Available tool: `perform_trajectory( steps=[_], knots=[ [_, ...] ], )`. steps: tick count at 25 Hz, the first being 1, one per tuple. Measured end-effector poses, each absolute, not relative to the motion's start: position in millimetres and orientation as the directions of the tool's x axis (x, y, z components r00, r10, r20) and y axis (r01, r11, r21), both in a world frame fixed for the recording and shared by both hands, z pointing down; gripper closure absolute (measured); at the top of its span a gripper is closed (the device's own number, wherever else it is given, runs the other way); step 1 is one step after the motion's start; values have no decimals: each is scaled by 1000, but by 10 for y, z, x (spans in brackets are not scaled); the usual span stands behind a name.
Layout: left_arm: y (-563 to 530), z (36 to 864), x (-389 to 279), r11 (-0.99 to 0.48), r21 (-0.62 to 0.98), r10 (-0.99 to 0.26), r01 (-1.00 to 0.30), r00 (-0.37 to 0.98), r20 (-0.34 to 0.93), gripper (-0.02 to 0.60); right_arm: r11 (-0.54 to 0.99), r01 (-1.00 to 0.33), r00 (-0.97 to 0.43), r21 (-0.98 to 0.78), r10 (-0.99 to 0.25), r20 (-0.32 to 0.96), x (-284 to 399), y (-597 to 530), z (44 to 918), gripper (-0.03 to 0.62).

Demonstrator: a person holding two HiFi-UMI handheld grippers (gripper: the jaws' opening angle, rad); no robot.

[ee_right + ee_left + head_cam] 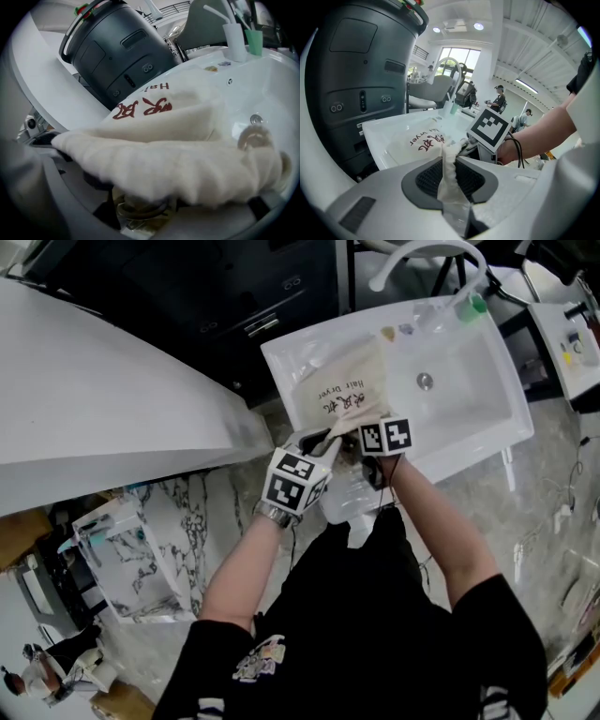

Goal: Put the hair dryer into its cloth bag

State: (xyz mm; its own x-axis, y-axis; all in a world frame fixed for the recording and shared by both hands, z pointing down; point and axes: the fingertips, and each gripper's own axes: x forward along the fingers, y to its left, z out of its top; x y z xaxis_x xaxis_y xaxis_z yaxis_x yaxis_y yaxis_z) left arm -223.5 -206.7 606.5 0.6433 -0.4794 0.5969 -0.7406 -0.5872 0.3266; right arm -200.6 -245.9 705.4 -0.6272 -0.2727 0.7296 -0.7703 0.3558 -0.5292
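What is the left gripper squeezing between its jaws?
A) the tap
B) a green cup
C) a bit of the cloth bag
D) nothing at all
C: in the left gripper view, the left gripper has its jaws closed on a fold of the cream cloth bag.

Person, lower half of the head view: black short-sleeved T-shirt (375, 615), with a pale printed graphic (260, 658) at lower left of the chest. White stripe marks show at the bottom edge of the frame. Metal band (274, 514) on the left wrist.

Left gripper (449, 168): pale grey moulded shell, fingers (429, 177) faced with dark grey ribbed pads.

Right gripper (159, 201): grey shell, dark parts at the lower corners of its view.

Each carries a white cube with black square markers: left cube (296, 480), right cube (386, 435). Thin black cord (516, 149) loops round the right wrist.
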Motion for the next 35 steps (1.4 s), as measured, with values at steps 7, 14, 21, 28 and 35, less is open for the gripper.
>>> perform_trajectory(
  steps=[7, 14, 21, 28, 35],
  knots=[
    [-2043, 6017, -2229, -588, 320, -490, -743, 642, 590, 498, 392, -741, -656, -545, -252, 711, -1889, -2226, 6805, 204],
    [-1965, 5861, -2283, -570, 311, -524, -760, 628, 575, 466, 421, -706, -697, -569, -271, 664, -1759, -2046, 6408, 206],
    [-1851, 5566, -2337, -512, 294, -608, -807, 582, 540, 452, 512, -633, -762, -580, -279, 585, -1587, -1928, 5940, 206],
    [-1584, 5029, -2194, -413, 299, -742, -860, 508, 438, 442, 719, -508, -848, -474, -321, 423, -1278, -1876, 5135, 239],
    [-1197, 4431, -1813, -350, 260, -860, -900, 419, 291, 442, 835, -442, -894, -327, -382, 234, -753, -1787, 4315, 474]
  ],
)
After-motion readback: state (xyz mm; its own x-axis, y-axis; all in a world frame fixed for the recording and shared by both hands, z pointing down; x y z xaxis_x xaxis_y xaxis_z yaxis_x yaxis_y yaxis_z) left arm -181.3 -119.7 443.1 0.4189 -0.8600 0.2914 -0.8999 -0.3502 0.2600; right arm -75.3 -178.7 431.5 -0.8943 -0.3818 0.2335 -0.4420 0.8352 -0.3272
